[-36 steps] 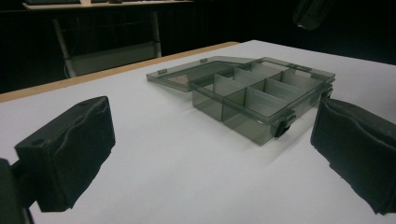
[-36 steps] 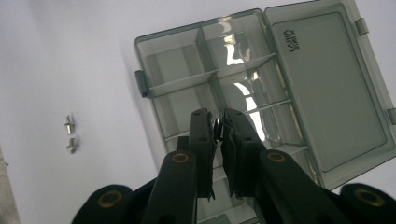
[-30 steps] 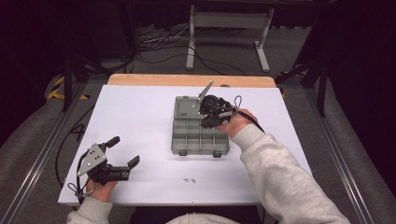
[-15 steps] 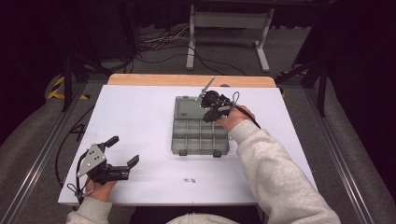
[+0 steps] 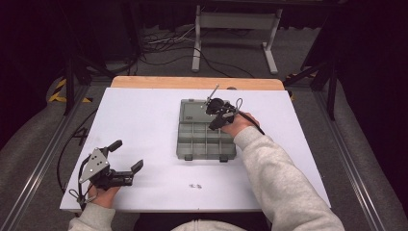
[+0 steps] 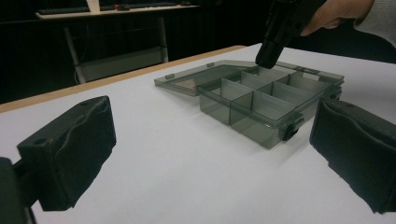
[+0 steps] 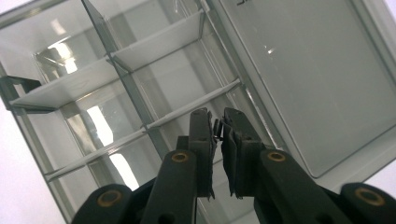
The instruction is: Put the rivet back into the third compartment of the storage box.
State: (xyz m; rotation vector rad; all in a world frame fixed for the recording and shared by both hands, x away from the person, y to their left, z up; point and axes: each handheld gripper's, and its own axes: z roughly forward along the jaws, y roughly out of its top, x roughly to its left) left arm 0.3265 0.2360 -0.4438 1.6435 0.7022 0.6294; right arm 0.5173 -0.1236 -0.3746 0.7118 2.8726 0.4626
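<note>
High view: the right gripper [image 5: 217, 111], jaws pinched together on a tiny dark part, hangs over the far compartments of the smoky clear plastic organiser box [image 5: 204, 139], mid-table on the white tabletop [image 5: 144, 125]. Left gripper view: the left gripper [image 6: 210, 154] rests wide open and empty. Right gripper view: release comes next, I'd judge.

We take box [image 5: 206, 140] as landmark. Box sits on sheet [image 5: 144, 120], slightly right of sheet's middle; its lid [image 5: 195, 109] lies open flat behind compartments. We see right gripper [image 5: 217, 111] over box's far right compartments, just before lid hinge, something small pinched in it [image 7: 216, 129]. Left gripper [image 5: 126, 159] rests on sheet well left of box and nearer us. Table edge [image 5: 192, 83] lies behind box, stand [image 5: 231, 21] farther behind. Small mark [image 5: 195, 185] on sheet before box.
</note>
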